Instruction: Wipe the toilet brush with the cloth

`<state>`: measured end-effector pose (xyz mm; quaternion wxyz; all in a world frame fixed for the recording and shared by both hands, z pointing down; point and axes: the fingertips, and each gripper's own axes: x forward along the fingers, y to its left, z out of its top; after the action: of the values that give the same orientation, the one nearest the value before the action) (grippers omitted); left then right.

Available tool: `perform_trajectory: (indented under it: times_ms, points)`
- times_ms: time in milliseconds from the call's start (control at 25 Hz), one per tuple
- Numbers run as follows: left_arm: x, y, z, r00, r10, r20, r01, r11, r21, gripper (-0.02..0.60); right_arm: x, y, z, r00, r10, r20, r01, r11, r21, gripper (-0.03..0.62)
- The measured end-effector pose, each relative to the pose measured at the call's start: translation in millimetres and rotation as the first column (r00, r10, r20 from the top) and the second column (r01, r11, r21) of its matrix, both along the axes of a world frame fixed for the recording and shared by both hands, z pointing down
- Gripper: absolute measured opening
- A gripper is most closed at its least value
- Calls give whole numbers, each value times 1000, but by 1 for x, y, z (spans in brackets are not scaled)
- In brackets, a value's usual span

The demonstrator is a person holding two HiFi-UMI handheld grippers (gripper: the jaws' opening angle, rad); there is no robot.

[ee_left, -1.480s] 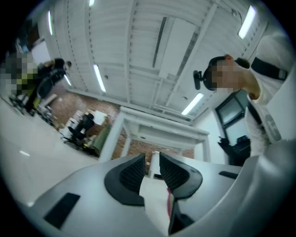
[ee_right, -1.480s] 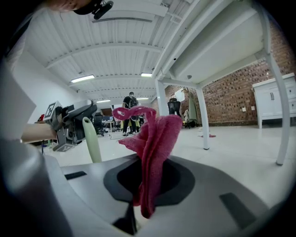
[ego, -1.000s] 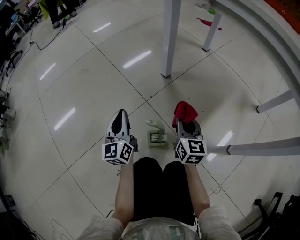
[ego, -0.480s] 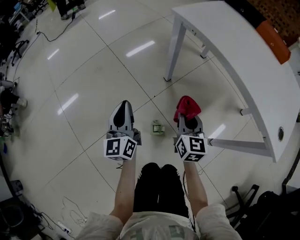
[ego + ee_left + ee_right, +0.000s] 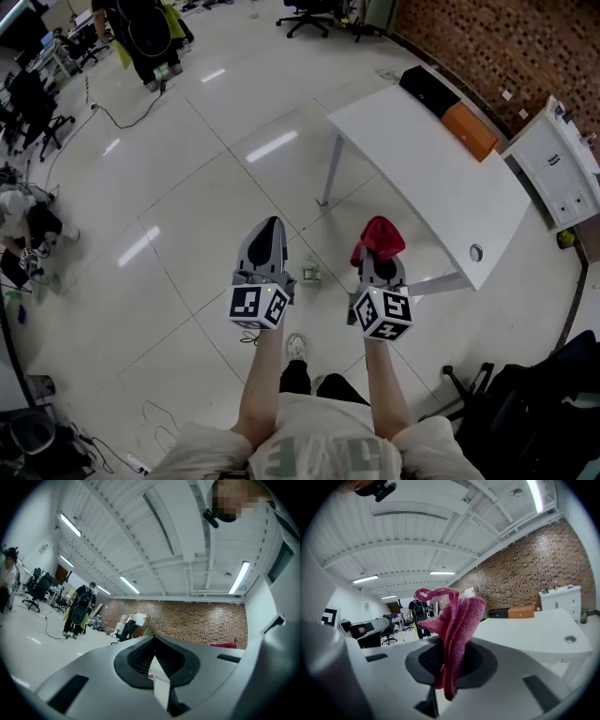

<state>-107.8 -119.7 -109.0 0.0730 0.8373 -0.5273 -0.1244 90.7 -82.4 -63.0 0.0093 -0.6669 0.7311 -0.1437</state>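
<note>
Two tools are out in front, side by side, so let's take them in turn. The left tool has its jaws pressed right together and holds nothing I can name. Its own view shows only a thin pale sliver at the seam, and I can't tell what that is. The right tool is clamped on the cloth, a pink-red bunch pinched at its lower end with the loose folds standing up past the tips. It looks a firm hold.

Now outward. Down on the tiled floor, between the two tools as the head view has it and well below them, sits the toilet brush, a small pale-green shape near the person's feet. Off to the right is a white desk, which has no part in the job.

How far along are we? Cloth and brush are well apart and neither tool has the brush, so no wiping is going on at this moment. Whether the wipe is finished or yet to begin, these views won't say. My read is that any wiping needs both tools down at floor level.

As for which way the brush points and how its long axis lies, it's too small to call from up here.
</note>
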Motion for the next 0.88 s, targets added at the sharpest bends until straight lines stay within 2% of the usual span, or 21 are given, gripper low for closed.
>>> perform_trajectory:
  times_ms: [240, 440, 560, 680, 720, 880]
  points:
    - [-5, 111, -19, 999, 10, 35, -11, 999, 41, 5, -38, 115, -23, 993, -116, 17, 115, 991, 64, 31]
    - [0, 263, -9, 999, -3, 48, 1, 999, 43, 5, -32, 254, -23, 985, -165, 51, 160, 983, 88, 31]
    - [-9, 354, 3, 998, -44, 54, 44, 999, 5, 5, -25, 342, -21, 987, -154, 52, 149, 985, 85, 32]
    - [-13, 423, 3, 997, -39, 70, 40, 999, -17, 5, -15, 408, -17, 986, -115, 120, 109, 993, 55, 32]
    - [-14, 442, -1, 996, -29, 80, 30, 999, -14, 5, -17, 425, -18, 986, -119, 115, 114, 992, 49, 32]
    - [-22, 492, -12, 994, -4, 110, 3, 1000, 5, 5, -34, 474, -30, 991, -136, 0, 135, 989, 62, 32]
